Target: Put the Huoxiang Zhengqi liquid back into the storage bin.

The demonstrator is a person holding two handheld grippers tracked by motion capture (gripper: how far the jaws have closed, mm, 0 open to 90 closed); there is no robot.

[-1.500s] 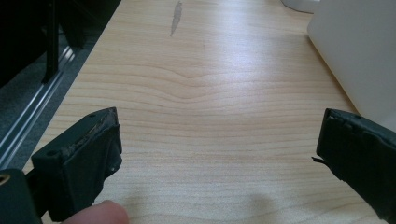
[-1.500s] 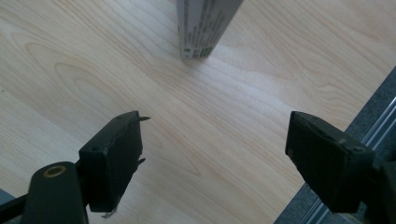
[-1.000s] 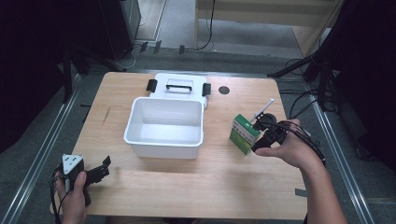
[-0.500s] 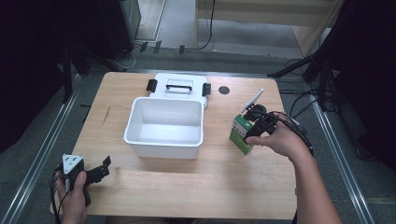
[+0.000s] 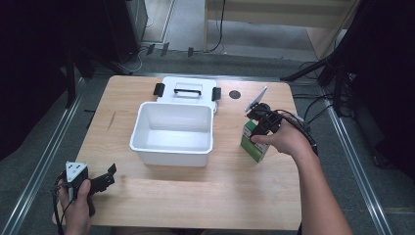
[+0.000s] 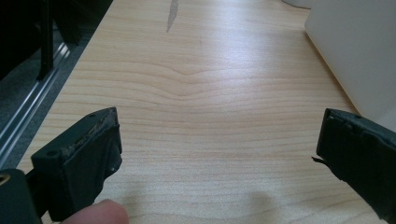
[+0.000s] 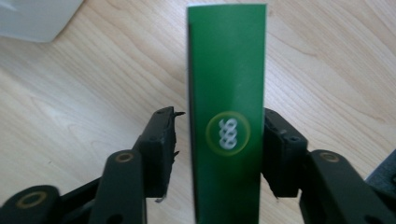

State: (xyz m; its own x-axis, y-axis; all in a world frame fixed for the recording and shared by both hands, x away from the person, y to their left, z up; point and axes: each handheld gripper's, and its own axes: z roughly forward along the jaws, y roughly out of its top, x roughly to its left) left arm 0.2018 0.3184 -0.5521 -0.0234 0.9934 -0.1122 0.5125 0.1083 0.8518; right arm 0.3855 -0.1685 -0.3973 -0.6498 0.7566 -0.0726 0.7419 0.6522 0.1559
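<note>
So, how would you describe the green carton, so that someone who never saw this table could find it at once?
Start at the white bin in the middle of the table and look to its right. There the green carton stands upright between the jaws of the right gripper. It is the one green thing on the table.

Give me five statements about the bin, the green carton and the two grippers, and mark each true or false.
1. The white bin has nothing in it. True.
2. The green carton lies flat on the table. False: it stands upright, to the right of the bin.
3. The right gripper has the carton between its jaws, with a gap still showing at one jaw. True.
4. The left gripper is clamped on the bin's rim. False: it is open over bare table near the front left corner.
5. The bin's lid covers the bin. False: it lies behind the bin.
</note>
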